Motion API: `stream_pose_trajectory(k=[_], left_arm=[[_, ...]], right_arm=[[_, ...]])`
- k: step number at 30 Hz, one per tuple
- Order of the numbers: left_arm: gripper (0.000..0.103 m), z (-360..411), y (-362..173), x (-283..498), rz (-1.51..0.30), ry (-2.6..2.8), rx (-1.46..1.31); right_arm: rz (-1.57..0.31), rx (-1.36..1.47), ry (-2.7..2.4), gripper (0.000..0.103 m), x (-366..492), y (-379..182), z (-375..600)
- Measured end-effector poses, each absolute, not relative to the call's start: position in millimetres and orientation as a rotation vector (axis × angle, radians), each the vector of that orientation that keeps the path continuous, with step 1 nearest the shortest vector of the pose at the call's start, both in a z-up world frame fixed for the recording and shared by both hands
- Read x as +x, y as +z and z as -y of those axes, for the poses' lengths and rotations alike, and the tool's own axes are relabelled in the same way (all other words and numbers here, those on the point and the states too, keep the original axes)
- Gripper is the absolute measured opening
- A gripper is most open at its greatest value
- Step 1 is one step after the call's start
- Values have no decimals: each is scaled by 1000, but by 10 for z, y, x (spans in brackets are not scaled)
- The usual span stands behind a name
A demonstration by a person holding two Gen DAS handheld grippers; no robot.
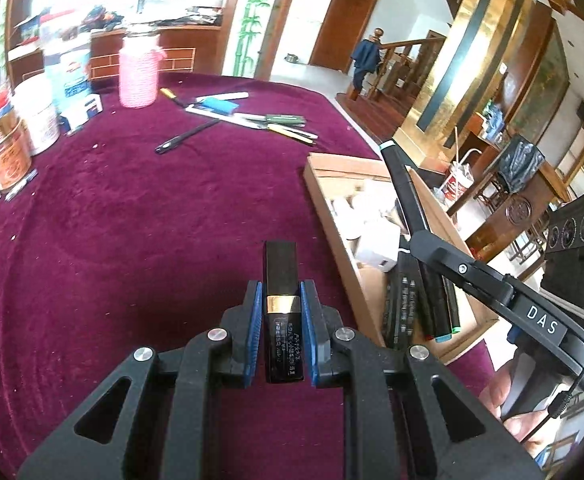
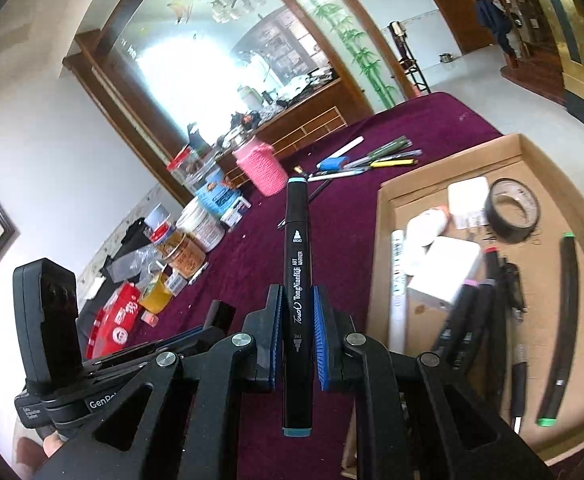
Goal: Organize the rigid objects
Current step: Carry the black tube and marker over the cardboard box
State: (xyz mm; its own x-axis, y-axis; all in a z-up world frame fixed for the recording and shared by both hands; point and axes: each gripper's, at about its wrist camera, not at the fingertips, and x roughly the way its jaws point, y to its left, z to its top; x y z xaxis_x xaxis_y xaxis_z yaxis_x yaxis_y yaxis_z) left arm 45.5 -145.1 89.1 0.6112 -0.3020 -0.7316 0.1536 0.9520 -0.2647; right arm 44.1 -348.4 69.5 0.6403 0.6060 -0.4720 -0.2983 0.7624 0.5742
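My left gripper [image 1: 280,300] is shut on a black lipstick tube with a gold band [image 1: 281,276], held above the maroon tablecloth [image 1: 132,220]. My right gripper [image 2: 297,308] is shut on a black art marker with teal caps [image 2: 297,248], held left of the cardboard tray [image 2: 388,216]. The marker [image 1: 404,192] and the right gripper's finger also show in the left wrist view over the tray [image 1: 332,208]. The tray holds several markers [image 2: 564,320], a tape roll [image 2: 512,210], a white box [image 2: 444,276] and a white tube [image 2: 397,292].
Loose pens [image 1: 284,122] and a blue item [image 1: 222,105] lie at the far side of the table. A pink knitted jar [image 1: 138,72], food jars [image 1: 8,148] and boxes stand at the left. The table edge drops off beyond the tray.
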Motion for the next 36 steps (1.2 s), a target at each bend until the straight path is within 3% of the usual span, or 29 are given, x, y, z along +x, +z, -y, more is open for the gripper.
stream_pose_trajectory(k=[17,36], left_arm=[[16,2326,955,624,-896,-404,-131],[16,2917,506,910,-980,-455,-132]], right_arm=[[-665,586,402,13,368,623,4370],[-779,529,274,13,518,316,4669]])
